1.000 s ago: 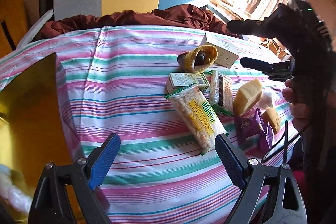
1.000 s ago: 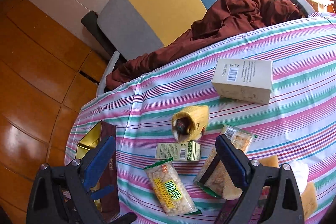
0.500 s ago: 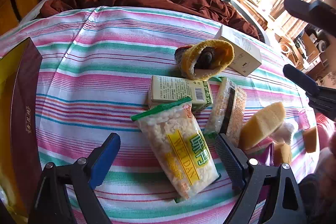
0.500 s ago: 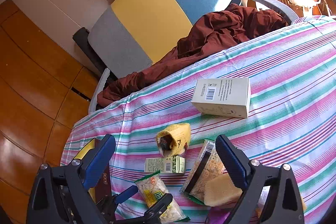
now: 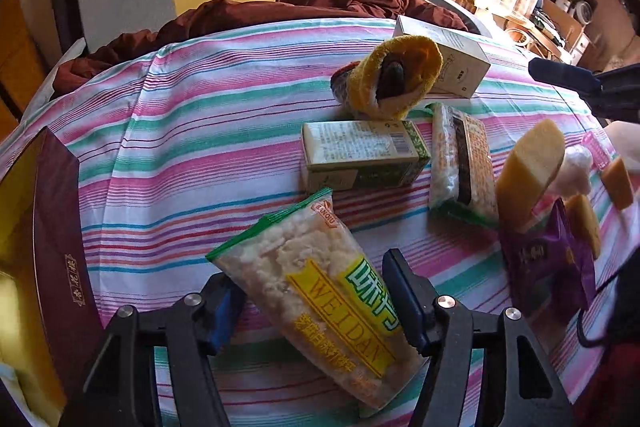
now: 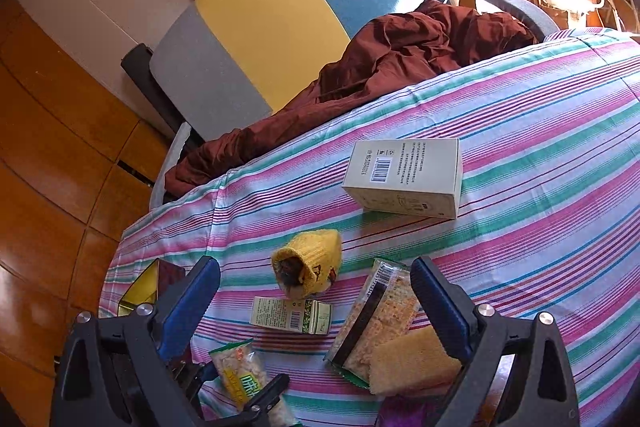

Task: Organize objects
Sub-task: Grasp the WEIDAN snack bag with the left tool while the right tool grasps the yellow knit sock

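**Left tongs closing on the Weidan snack bag — grip sits low and the bag is soft**

My left gripper [image 5: 312, 299] is closing around the Weidan snack bag [image 5: 320, 291], which lies flat on the striped tablecloth [image 5: 192, 131] at the near edge, left of the other snacks. The bag is between the jaws, and the right pad looks to be at its edge. I cannot tell whether the left pad presses yet. I'd call it not yet gripped.

My right gripper [image 6: 316, 301] hangs wide open over the cluster, holding nothing.

Risks as I judge them:
- The bag is puffy and slick, so the pads could slide off the film or crush the crisps inside.
- The jaws straddle its lower half, so the far, green-sealed end may droop and drag when lifted.
- The green carton [image 5: 360, 155] lies just beyond that end and could get nudged.

The bag's long axis runs diagonally, with its green seal pointing far-left and its bottom near-right, toward me. The maroon gift box [image 5: 60, 247], open at the left edge, looks like the likely destination.
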Motion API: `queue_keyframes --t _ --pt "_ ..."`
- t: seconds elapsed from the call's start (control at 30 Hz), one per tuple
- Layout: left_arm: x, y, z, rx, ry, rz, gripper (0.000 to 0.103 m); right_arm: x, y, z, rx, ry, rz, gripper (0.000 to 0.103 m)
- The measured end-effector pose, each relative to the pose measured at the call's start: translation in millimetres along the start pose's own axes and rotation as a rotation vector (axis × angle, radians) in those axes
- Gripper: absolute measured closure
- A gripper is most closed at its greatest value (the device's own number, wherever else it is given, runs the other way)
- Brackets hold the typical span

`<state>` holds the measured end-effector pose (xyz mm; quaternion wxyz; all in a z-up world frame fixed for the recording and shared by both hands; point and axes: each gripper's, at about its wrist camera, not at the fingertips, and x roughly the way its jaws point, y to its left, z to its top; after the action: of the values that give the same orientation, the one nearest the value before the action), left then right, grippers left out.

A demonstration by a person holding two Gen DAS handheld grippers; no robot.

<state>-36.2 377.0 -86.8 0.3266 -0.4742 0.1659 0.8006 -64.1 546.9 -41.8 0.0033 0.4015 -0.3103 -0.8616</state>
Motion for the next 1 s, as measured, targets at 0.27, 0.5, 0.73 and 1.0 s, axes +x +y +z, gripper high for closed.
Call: queue_keyframes --t 0.27,0.5,0.73,1.0 --pt "0 2 -12 -0.011 -0.013 0.021 0.017 17 2 0 -0.013 -0.005 -0.082 0.005" --pt "-3 14 -15 -0.057 -0.038 0.014 0.017 48 22 2 -0.075 0.033 -0.103 0.005" --pt "-6 20 -19 -0.061 -0.059 0.03 0.023 88 33 -1 -0.15 0.111 -0.173 0.011" --pt "-12 30 -27 -0.087 -0.121 0.047 0.047 116 38 -13 -0.276 0.175 -0.228 0.063"
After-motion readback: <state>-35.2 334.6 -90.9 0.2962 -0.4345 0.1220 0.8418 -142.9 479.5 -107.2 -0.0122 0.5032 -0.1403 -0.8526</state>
